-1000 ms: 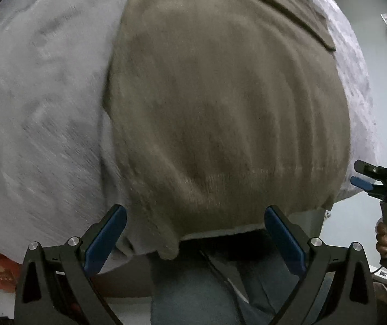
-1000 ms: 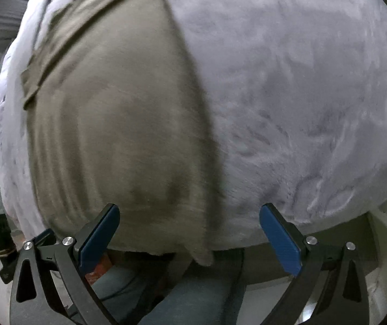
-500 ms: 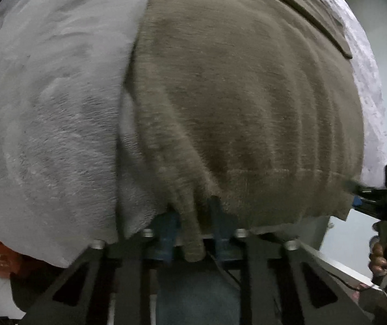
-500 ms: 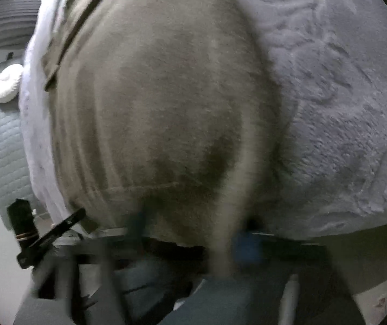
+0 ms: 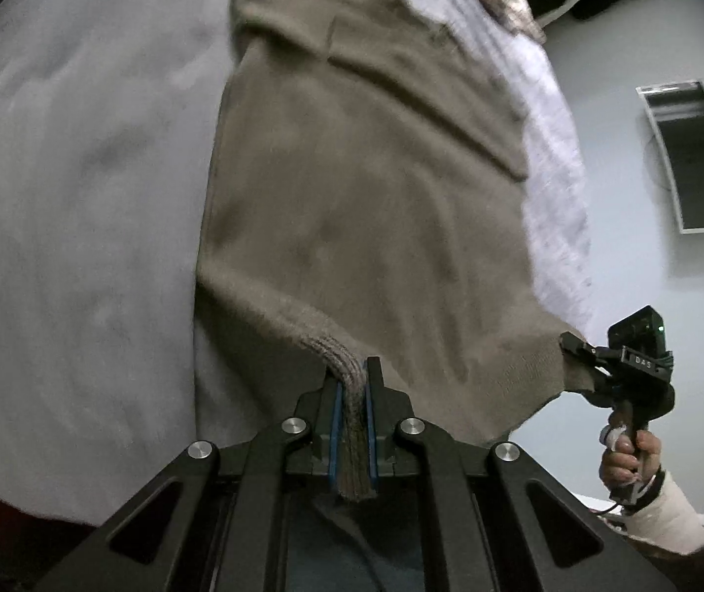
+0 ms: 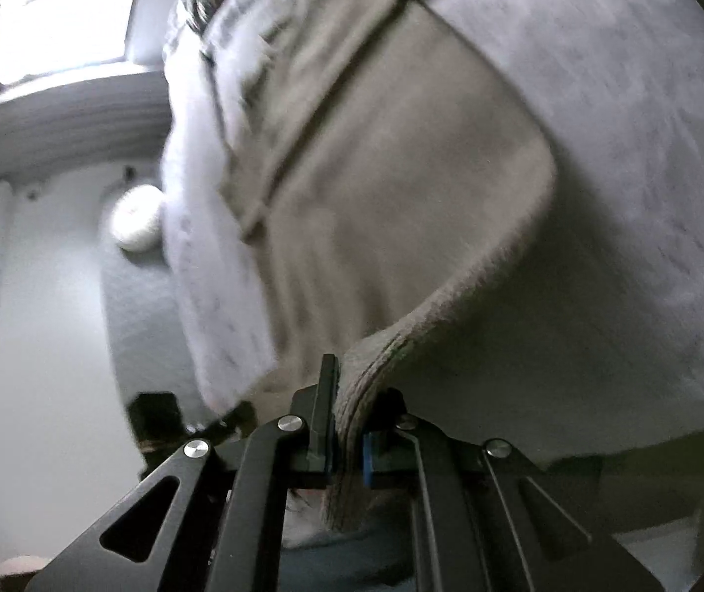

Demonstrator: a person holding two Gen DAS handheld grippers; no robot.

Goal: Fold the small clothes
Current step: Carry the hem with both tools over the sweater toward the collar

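A brown knitted sweater (image 5: 367,207) lies on a grey fleece blanket (image 5: 81,197). My left gripper (image 5: 353,394) is shut on the ribbed hem at the sweater's near left corner and holds it lifted off the blanket. My right gripper (image 6: 347,414) is shut on the ribbed hem at the near right corner of the sweater (image 6: 391,187), also lifted. In the left wrist view the right gripper (image 5: 583,350) shows at the right, clamped on the other hem corner, with a hand on its handle. The far part of the sweater, with a folded sleeve, still rests on the blanket (image 6: 623,123).
The blanket covers a bed whose near edge runs just under both grippers. A white round object (image 6: 137,217) lies on the floor to the left. A wall panel (image 5: 697,158) hangs at the right. A bright window (image 6: 66,24) is at the far left.
Both grippers went from open at the hem to shut on its two near corners. They have since lifted the hem up off the blanket, and the view pulled back.
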